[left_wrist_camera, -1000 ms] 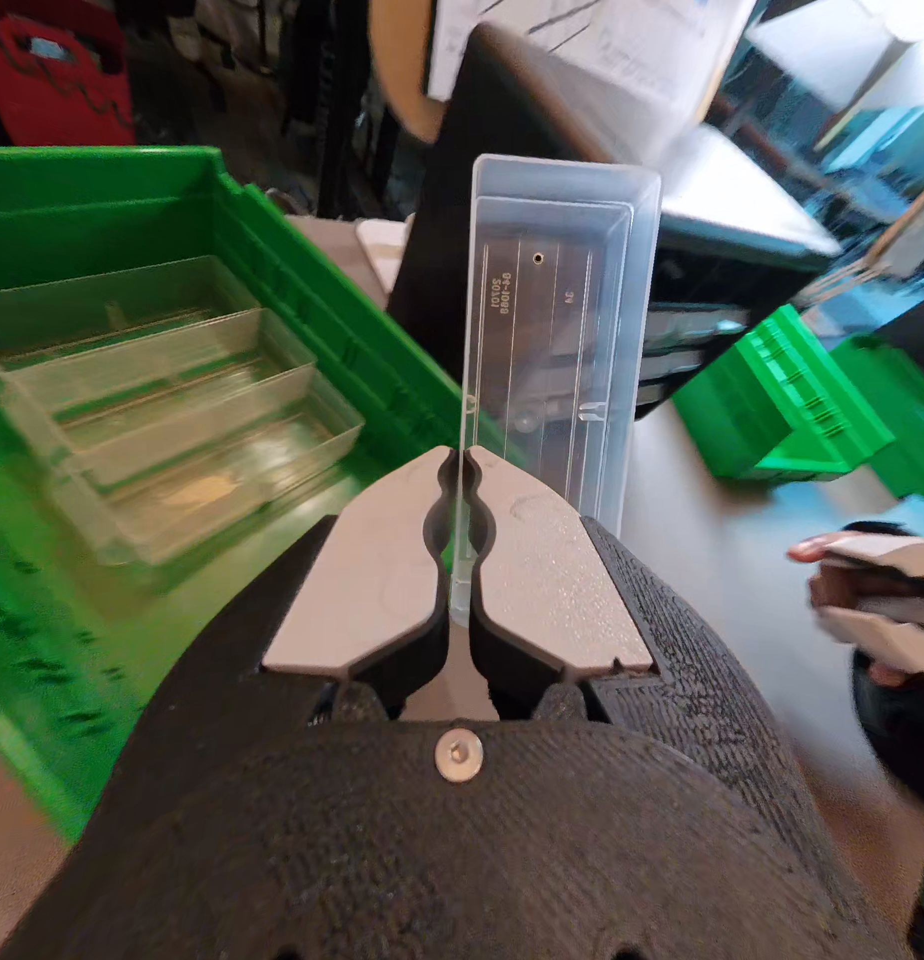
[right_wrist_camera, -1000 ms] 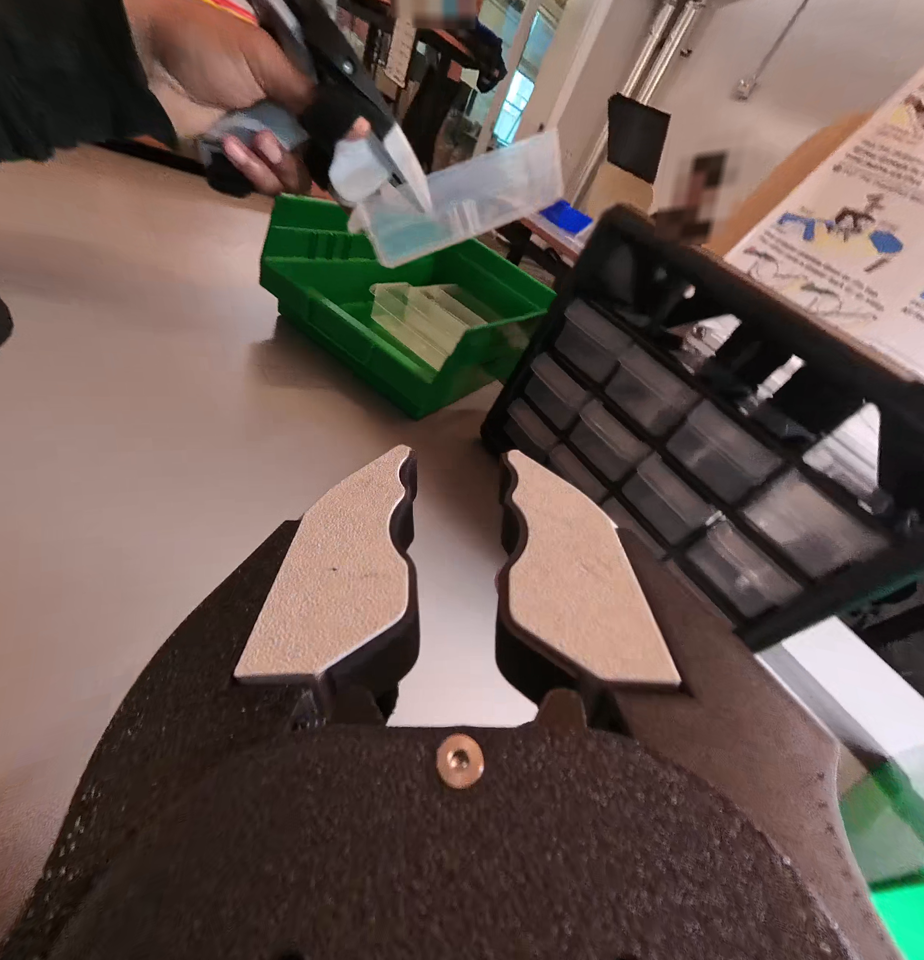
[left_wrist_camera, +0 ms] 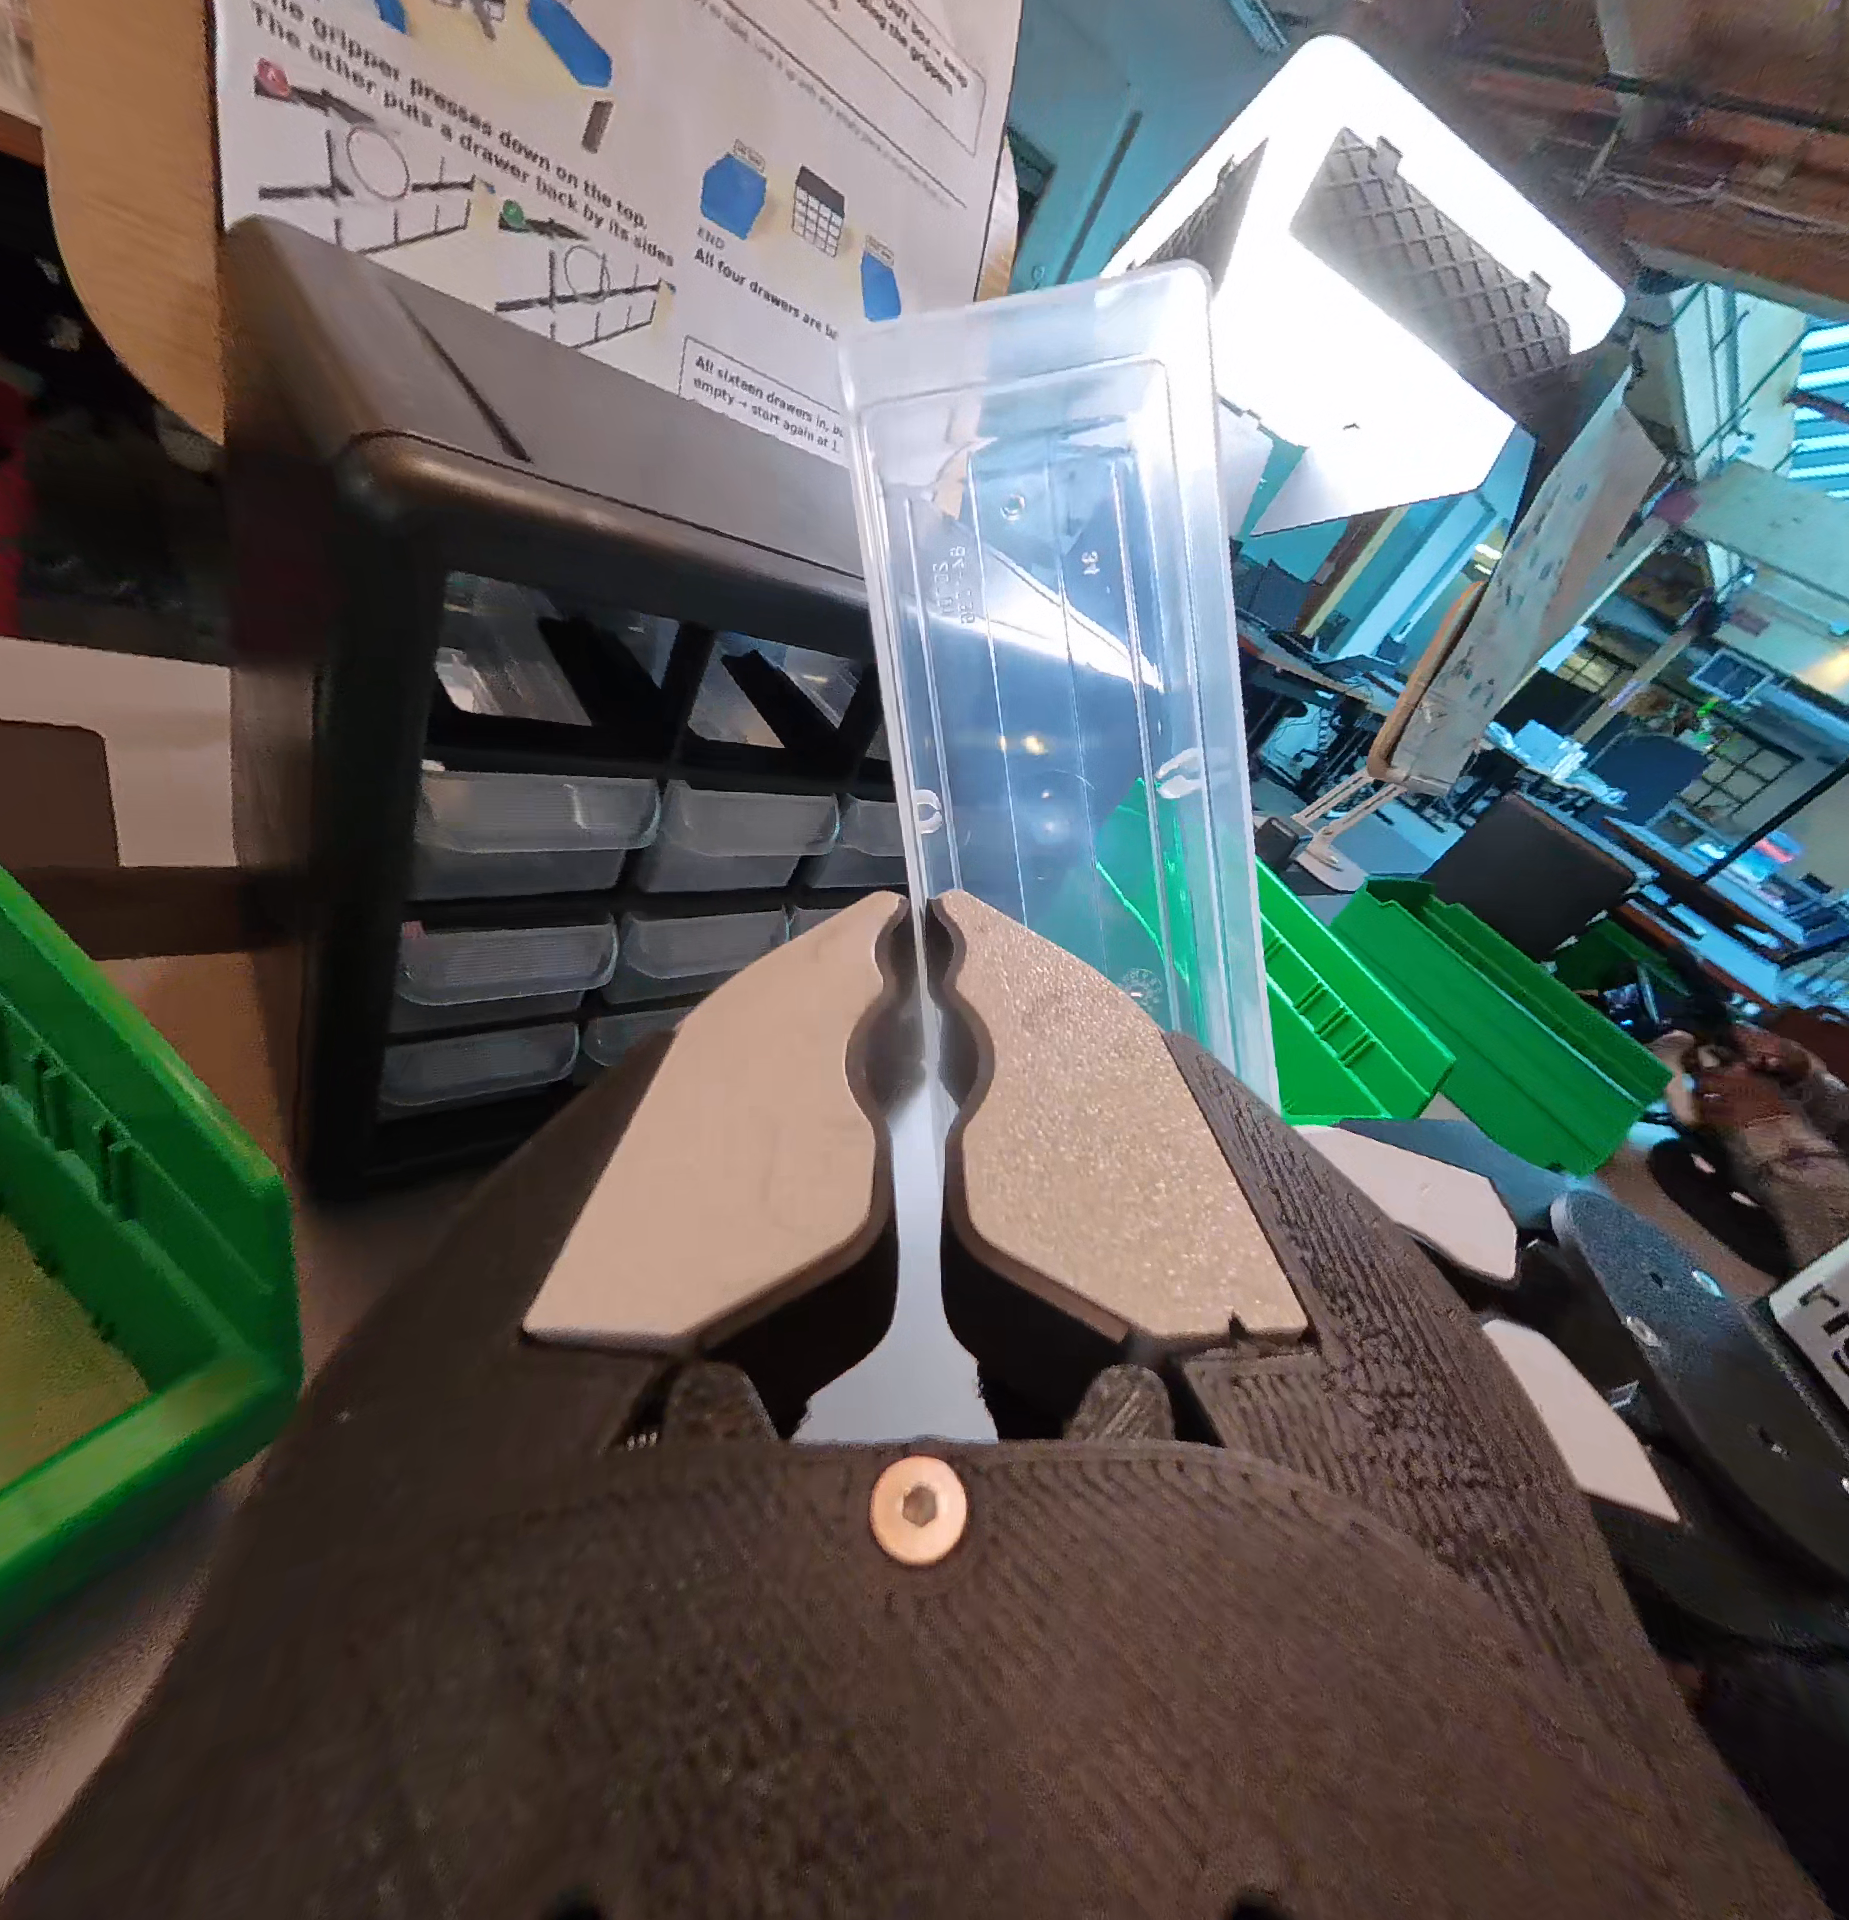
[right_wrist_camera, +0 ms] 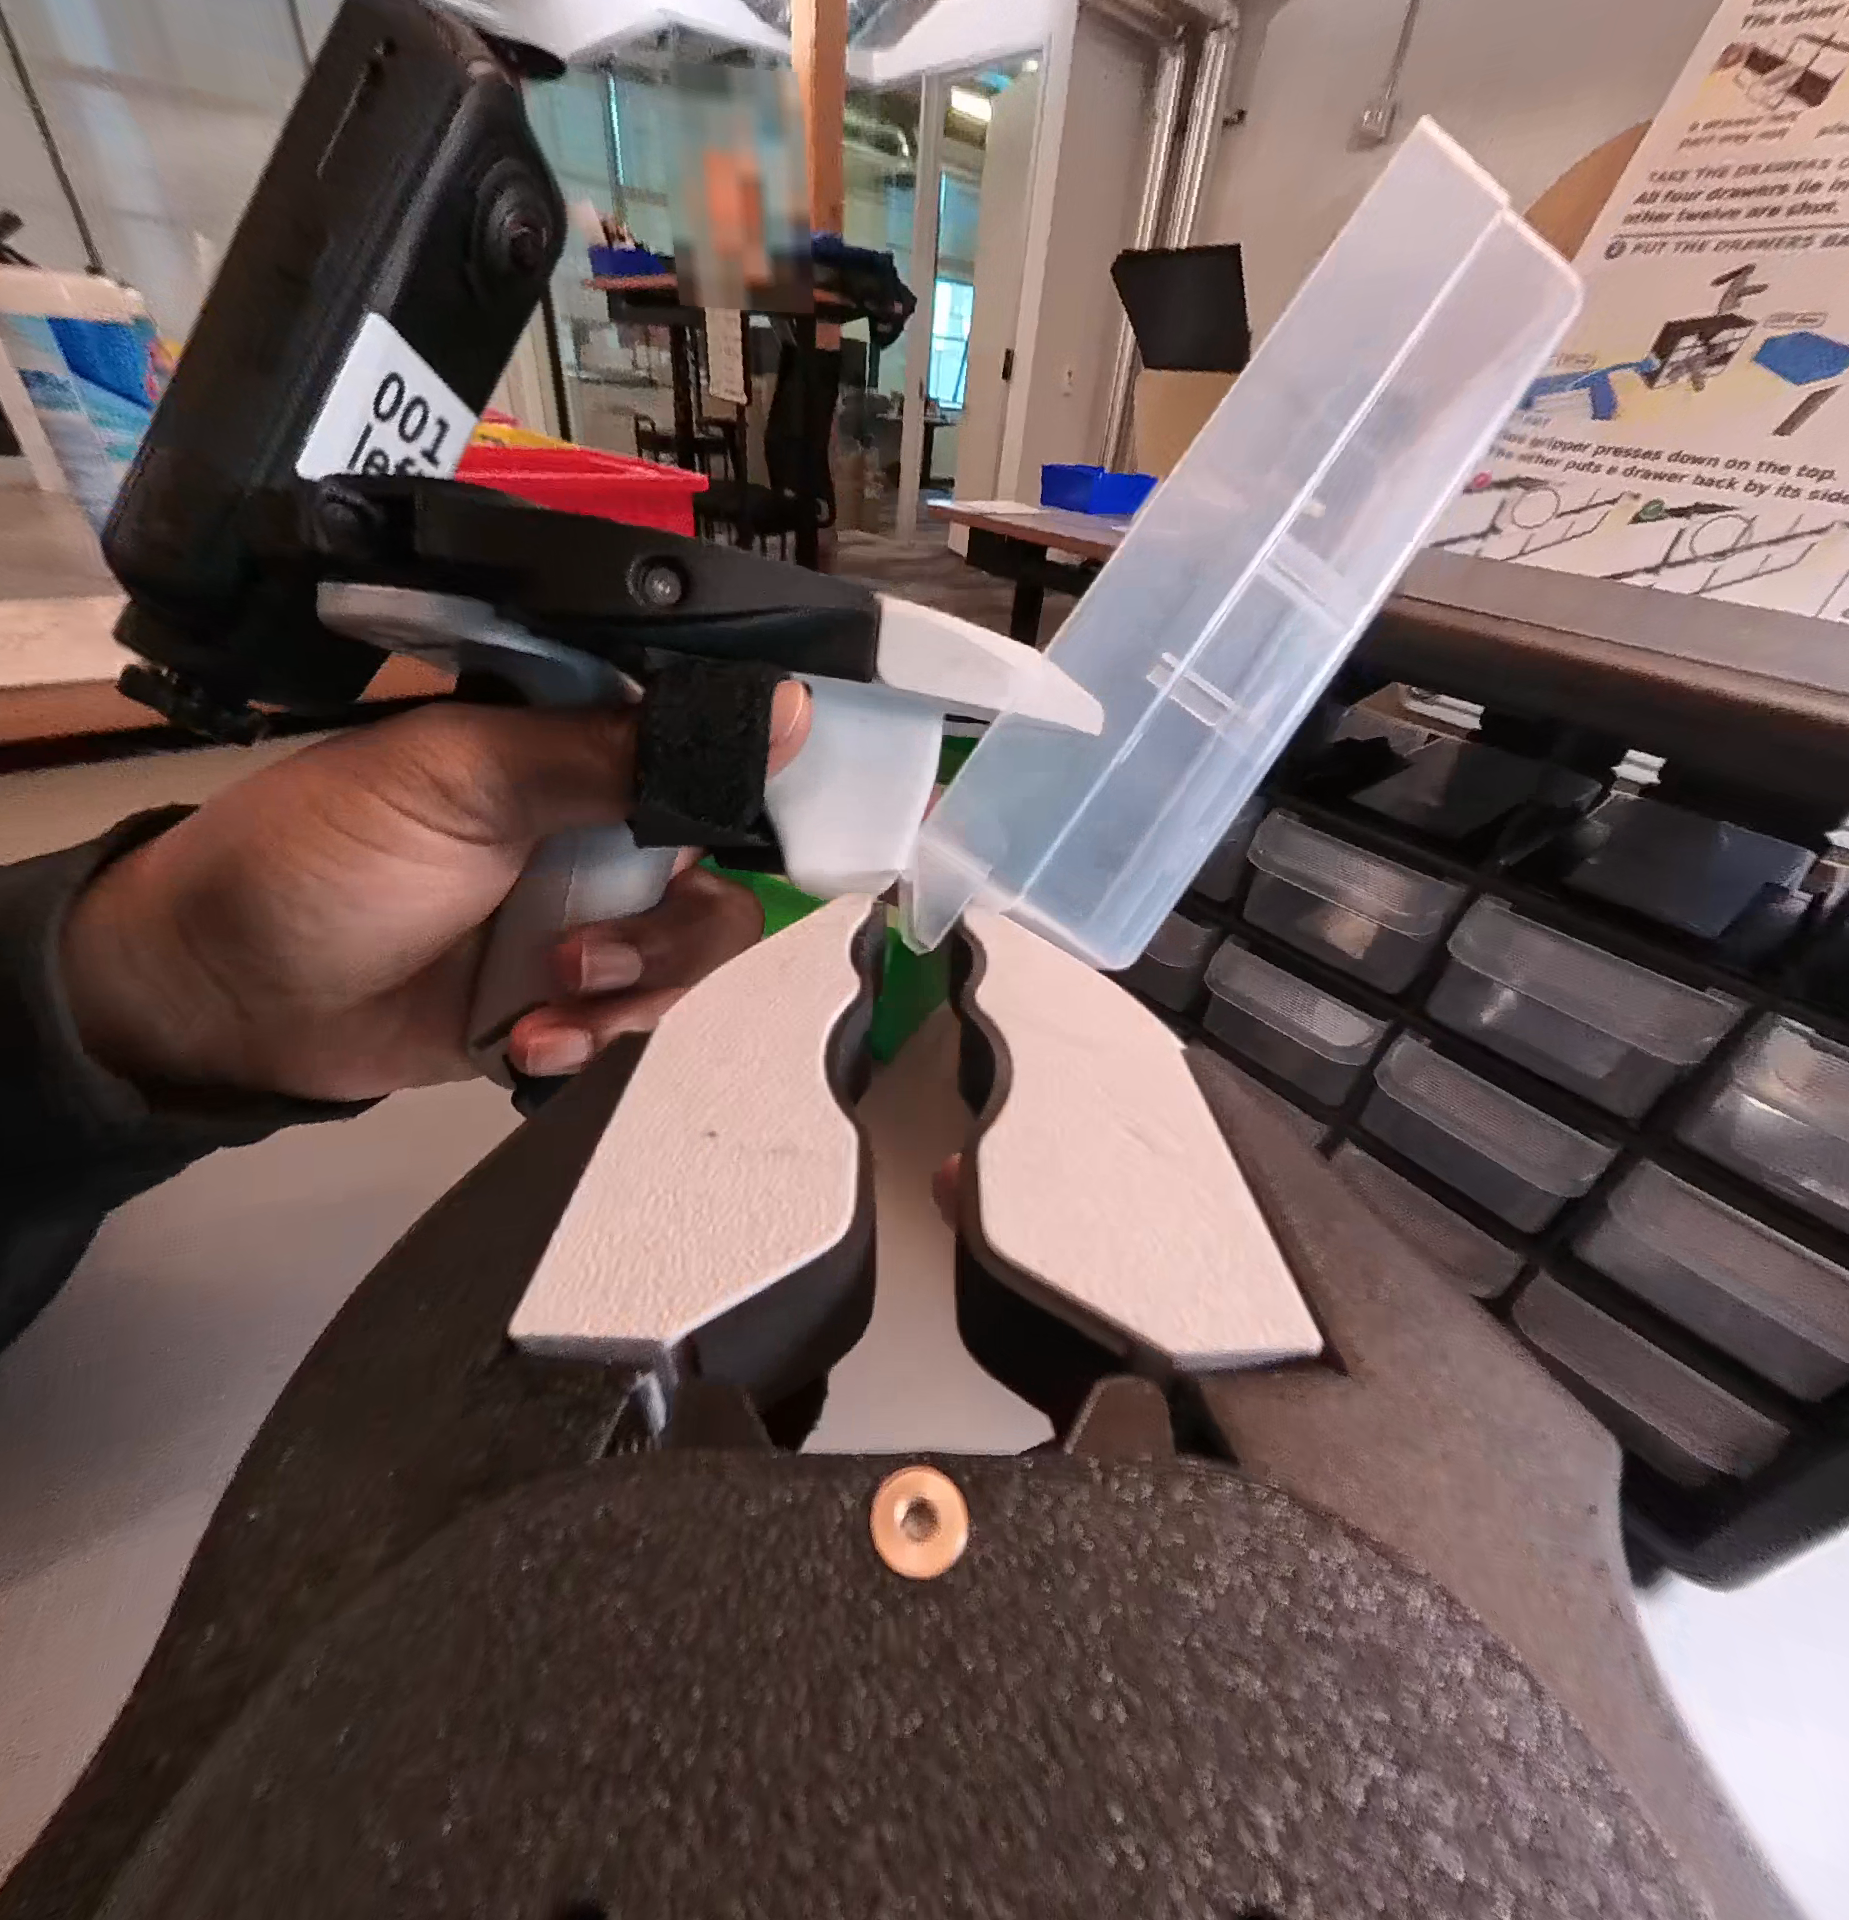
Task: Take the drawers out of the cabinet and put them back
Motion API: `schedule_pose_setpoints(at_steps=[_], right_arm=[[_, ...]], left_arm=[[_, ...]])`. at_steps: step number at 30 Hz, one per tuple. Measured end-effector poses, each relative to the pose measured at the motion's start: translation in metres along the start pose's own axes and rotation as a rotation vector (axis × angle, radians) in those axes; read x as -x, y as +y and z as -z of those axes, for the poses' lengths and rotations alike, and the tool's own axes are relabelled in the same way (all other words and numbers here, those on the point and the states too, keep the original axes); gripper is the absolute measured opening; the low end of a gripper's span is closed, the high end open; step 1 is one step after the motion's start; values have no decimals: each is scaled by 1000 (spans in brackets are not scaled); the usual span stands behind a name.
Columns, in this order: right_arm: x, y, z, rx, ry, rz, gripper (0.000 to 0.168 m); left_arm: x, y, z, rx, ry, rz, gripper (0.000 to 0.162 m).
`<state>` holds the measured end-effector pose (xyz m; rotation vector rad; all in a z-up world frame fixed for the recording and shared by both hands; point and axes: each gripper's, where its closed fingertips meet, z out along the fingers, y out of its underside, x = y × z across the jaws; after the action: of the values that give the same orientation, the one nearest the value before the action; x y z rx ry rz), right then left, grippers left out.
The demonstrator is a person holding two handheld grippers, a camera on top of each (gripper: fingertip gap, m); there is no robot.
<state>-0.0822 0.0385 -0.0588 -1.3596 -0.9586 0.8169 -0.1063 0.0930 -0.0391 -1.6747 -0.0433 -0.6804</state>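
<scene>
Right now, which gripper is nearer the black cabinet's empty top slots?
Cannot tell. The left gripper holds a clear drawer up before the cabinet; the right gripper hangs open just under that drawer.

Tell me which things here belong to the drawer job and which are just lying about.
Part of the job:
- clear plastic drawer, pinched in the left gripper
- black drawer cabinet
- green plastic bin
- open right gripper

Just lying about:
- illustrated instruction poster
- other green bins
- red bin

Left gripper (left_wrist_camera: pixel 918 914) carried drawer (left_wrist_camera: pixel 1055 665) from green bin to cabinet (left_wrist_camera: pixel 546 644) front; right gripper (right_wrist_camera: pixel 912 935) closed in.
</scene>
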Motion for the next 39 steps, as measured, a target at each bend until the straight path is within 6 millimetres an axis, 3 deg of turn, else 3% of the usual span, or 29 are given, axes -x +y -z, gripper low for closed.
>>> schedule_pose_setpoints(at_steps=[25, 39], right_arm=[[10, -18, 20, -180, -183, -38, 3], [1, -23, 26, -224, -207, -145, 3]], left_arm=[[-19, -2, 9, 10, 97, -223, 13], [-29, -11, 17, 5, 174, -326, 17]])
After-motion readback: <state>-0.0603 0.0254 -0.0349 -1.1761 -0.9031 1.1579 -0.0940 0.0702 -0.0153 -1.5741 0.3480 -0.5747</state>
